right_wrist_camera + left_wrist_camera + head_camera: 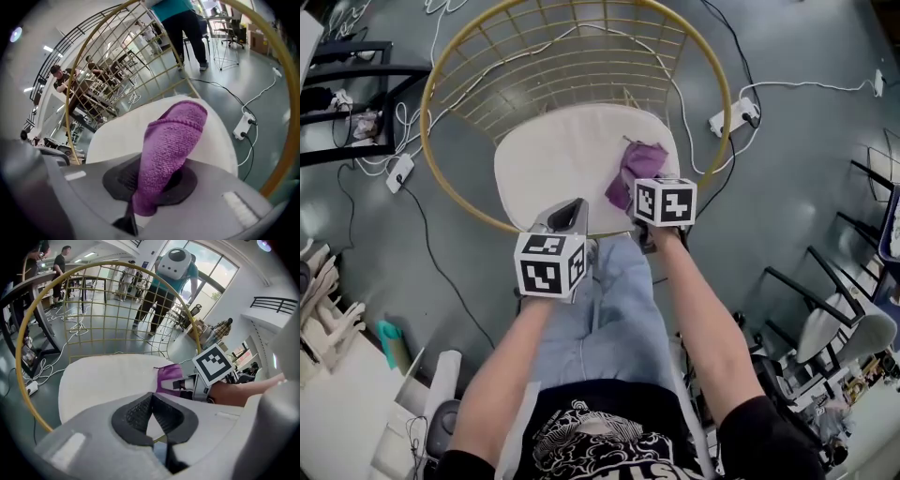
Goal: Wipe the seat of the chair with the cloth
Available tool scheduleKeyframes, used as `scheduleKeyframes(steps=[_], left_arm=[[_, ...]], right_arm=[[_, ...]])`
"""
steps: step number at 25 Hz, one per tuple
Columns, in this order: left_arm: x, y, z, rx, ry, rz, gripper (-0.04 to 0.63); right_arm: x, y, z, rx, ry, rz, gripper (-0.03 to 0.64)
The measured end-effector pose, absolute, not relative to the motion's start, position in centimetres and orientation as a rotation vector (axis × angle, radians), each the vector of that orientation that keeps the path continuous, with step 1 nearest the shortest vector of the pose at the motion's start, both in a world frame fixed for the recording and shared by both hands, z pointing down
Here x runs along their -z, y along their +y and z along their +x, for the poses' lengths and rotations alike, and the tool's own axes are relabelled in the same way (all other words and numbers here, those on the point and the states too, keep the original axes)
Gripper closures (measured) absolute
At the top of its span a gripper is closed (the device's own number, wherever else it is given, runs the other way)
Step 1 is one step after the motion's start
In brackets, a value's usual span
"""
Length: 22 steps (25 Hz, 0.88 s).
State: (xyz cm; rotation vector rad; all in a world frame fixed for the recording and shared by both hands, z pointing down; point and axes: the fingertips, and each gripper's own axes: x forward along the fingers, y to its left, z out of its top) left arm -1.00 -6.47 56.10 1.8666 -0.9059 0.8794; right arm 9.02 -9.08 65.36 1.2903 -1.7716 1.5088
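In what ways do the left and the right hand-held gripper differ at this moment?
The right hand-held gripper is shut on the purple cloth; the left hand-held gripper is shut with nothing between its jaws. The right one reaches farther over the white seat; the left one sits near the seat's front edge. Both point toward the wire backrest.

Around you: grey glossy floor (797,206), white cables (811,86) loose across it. Power strip (733,117) on your right, 2nd strip (398,172) on left. Black desk frame (356,70) far left; black chair w/ white seat (844,333) at right. Ahead of you: tall windows (213,275), white wall (243,315), black balcony rail (276,303). Ceiling strip lights (47,49) on.
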Motion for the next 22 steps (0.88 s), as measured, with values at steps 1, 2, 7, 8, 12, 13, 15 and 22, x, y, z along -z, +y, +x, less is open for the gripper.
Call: scheduleKeyframes(steps=[1, 2, 7, 8, 12, 13, 15, 22], left_arm=[[-56.3, -6.5, -0.6, -0.884, -0.899, 1.871, 0.597], [-56.4, -6.6, -0.2, -0.888, -0.894, 1.875, 0.597], [-56.2, -6.8, 1.6, -0.895, -0.886, 1.887, 0.597], [-56.2, -6.7, 1.9, -0.897, -0.884, 1.887, 0.597], [-56.1, -6.3, 2.6, -0.902, -0.884, 1.882, 0.597], [-56.1, -6.2, 2.5, -0.901, -0.886, 1.88, 0.597], [-56.3, -6.2, 2.1, -0.897, -0.893, 1.876, 0.597], [-57.4, -5.4, -2.2, -0.89, -0.957, 1.827, 0.597]], right_arm=[[-65.4, -9.0, 9.9, -1.513, -1.767, 1.31, 0.56], [-65.4, -9.0, 10.8, -1.516, -1.759, 1.331, 0.56], [-64.8, -8.5, 14.4, -1.544, -1.702, 1.4, 0.56], [-64.6, -8.4, 14.8, -1.542, -1.693, 1.407, 0.56], [-64.4, -8.1, 15.4, -1.541, -1.686, 1.407, 0.56], [-64.5, -8.3, 15.2, -1.544, -1.697, 1.403, 0.56], [-64.3, -8.7, 14.5, -1.543, -1.735, 1.392, 0.56], [-62.3, -9.0, 8.4, -1.505, -1.918, 1.292, 0.56]])
